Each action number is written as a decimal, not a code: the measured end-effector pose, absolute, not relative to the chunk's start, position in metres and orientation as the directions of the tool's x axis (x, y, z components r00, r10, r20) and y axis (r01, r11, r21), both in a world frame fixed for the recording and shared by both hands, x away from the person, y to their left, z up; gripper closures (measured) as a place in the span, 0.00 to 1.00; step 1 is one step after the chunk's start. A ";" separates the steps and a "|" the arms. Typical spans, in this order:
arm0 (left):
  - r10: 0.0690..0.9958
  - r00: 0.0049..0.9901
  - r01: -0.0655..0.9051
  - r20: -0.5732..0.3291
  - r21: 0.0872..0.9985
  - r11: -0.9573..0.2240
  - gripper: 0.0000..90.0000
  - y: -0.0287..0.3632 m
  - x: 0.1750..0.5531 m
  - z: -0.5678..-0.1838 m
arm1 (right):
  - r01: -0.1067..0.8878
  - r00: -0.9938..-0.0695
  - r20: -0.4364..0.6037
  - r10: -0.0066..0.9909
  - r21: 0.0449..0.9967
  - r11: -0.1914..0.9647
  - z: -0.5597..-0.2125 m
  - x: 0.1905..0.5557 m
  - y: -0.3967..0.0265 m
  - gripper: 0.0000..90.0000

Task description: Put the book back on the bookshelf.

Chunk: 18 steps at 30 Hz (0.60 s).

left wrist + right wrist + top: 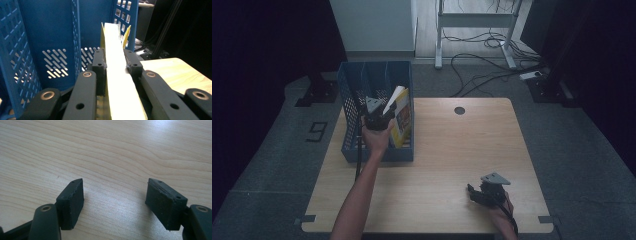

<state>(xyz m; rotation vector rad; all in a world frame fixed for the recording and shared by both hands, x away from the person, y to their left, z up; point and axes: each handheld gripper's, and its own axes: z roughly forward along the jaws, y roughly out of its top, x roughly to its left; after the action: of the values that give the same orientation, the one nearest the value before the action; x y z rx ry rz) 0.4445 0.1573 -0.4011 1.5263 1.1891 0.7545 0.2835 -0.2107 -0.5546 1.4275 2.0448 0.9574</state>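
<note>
Your right gripper sits nearest you, low over the near right part of the desk, well apart from the rack. Its jaws stand wide with nothing between them; in the right gripper view only bare wood grain lies under the pads. That hand looks parked, keeping out of the way while the other works.

Your left gripper reaches over the rack's near wall, and its jaws are clamped narrow on the book. In the left gripper view the pads press both faces of the book near its top edge, with the pale page block running up between them and the yellow covers splaying a little past the grip. Holding it by the top edge and across its thickness seems to let you steer it upright in the slot.

The book stands in the rack's rightmost slot, leaning against the right wall, its top above the rim. The rack is at the far left of the desk, its left side near the desk's left edge.

Room is tight inside: the perforated divider rises just left of the book, and the right wall just beyond. Straight up is probably the clearest way out. To the right of the rack the desk is open as far as the cable hole.
</note>
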 end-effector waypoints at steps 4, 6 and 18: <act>0.947 0.308 0.291 -0.084 0.957 -0.010 0.84 0.155 0.446 -0.402 | 0.611 -0.352 0.016 0.936 0.761 0.217 -0.555 0.284 -0.211 0.33; 0.949 0.300 0.288 -0.095 0.958 0.004 0.84 0.154 0.448 -0.402 | 0.611 -0.351 0.016 0.936 0.761 0.216 -0.555 0.284 -0.211 0.33; 0.950 0.288 0.285 -0.122 0.958 0.036 0.84 0.152 0.458 -0.397 | 0.612 -0.350 0.020 0.937 0.761 0.213 -0.555 0.284 -0.211 0.33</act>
<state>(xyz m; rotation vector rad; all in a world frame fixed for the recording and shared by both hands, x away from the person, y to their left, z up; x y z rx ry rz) 0.4582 0.1523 -0.3968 1.4768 1.2063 0.7742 0.2836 -0.2110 -0.5546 1.4317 2.0436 0.9612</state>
